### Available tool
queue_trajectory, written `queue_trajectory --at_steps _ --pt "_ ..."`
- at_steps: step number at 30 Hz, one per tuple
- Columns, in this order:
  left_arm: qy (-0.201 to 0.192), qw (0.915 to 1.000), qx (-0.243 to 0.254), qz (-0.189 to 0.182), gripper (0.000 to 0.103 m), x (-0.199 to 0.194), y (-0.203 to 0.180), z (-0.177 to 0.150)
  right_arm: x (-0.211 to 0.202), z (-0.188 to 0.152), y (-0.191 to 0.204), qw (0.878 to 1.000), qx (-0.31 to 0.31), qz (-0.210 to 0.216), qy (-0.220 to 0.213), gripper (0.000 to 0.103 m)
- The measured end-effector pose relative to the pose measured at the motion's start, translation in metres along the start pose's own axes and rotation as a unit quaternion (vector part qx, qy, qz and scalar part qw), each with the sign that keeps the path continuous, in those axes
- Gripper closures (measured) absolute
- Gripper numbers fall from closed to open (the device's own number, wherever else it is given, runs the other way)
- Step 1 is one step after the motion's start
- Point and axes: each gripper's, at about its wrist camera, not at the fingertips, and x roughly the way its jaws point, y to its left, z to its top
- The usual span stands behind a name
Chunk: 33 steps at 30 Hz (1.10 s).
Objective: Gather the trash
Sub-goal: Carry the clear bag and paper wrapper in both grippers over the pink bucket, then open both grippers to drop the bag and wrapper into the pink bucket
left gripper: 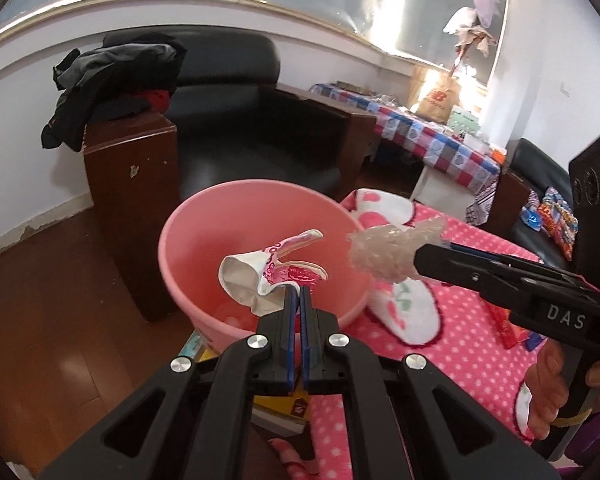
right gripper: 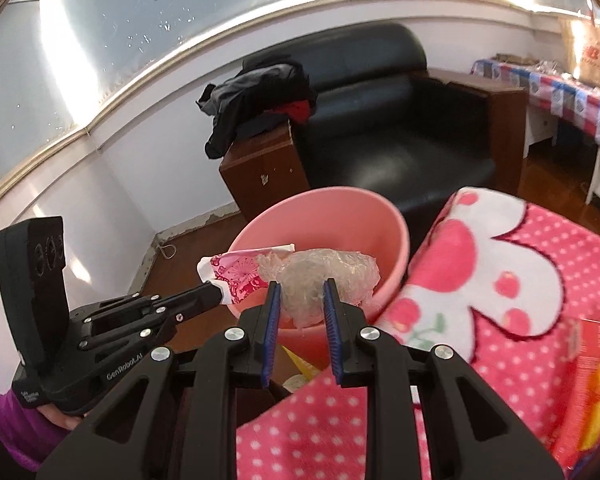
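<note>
My left gripper [left gripper: 298, 294] pinches the wrapper [left gripper: 260, 276] over the bin [left gripper: 188, 216]; my right gripper [right gripper: 302, 288] clamps the plastic wad [right gripper: 320, 270] above its rim.

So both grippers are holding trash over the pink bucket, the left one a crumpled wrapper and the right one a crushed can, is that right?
Not quite. The right gripper holds a wad of clear plastic film, not a can, as the right wrist view shows. The rest stands: the left gripper holds the crumpled wrapper over the pink bucket.

Basin [left gripper: 188, 240] left of blanket [left gripper: 440, 340], armchair [left gripper: 240, 120] behind, wrapper [left gripper: 260, 276] above basin
</note>
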Motion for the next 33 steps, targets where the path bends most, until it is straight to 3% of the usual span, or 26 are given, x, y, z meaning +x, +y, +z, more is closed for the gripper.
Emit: queue_trajectory --at_steps 10,21,33 --pt "0.035 0.9989 -0.001 0.030 0.102 0.028 0.012 -0.006 0.047 -0.003 -0.007 0.998 0.019 -0.001 0.057 0.081" --pt "0.047 0.9983 -0.004 0.034 0.100 0.039 0.014 -0.008 0.057 -0.009 -0.003 0.997 0.003 -0.020 0.074 0.081" --pt "0.029 0.9984 -0.025 0.042 0.079 0.021 0.017 -0.007 0.053 -0.011 -0.003 0.997 0.005 -0.019 0.080 0.073"
